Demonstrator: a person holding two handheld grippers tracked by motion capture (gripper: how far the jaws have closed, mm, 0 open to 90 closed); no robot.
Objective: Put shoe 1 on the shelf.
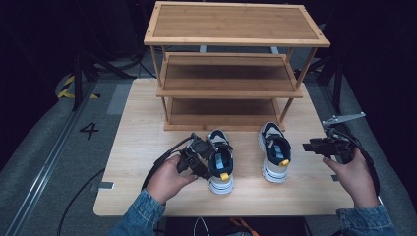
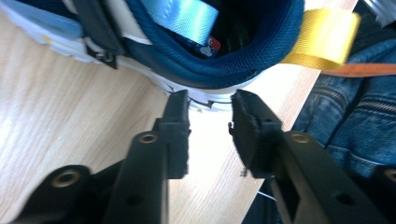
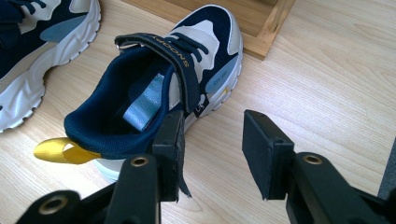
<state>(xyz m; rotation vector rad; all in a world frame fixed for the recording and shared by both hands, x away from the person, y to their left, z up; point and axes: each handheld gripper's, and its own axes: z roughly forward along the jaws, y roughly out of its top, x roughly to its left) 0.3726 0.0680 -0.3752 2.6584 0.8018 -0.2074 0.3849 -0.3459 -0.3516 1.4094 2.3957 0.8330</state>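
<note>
Two navy-and-white sneakers with yellow heel tabs stand on the wooden table, toes toward a rack. My left gripper (image 1: 207, 163) is at the left sneaker (image 1: 221, 160), against its left side near the heel. In the left gripper view the left gripper (image 2: 210, 108) is open, its tips just short of the white sole under the navy collar (image 2: 219, 70), with nothing between the pads. My right gripper (image 1: 307, 146) hovers right of the right sneaker (image 1: 275, 151). In the right gripper view the right gripper (image 3: 212, 128) stands open beside that sneaker (image 3: 154, 84), and only bare table lies between its jaws.
A three-tier bamboo shoe rack (image 1: 231, 91) stands at the back of the table (image 1: 137, 147), its shelves bare. The rack's base corner (image 3: 264, 30) lies just beyond the right sneaker's toe. Denim clothing (image 2: 355, 121) shows past the near table edge.
</note>
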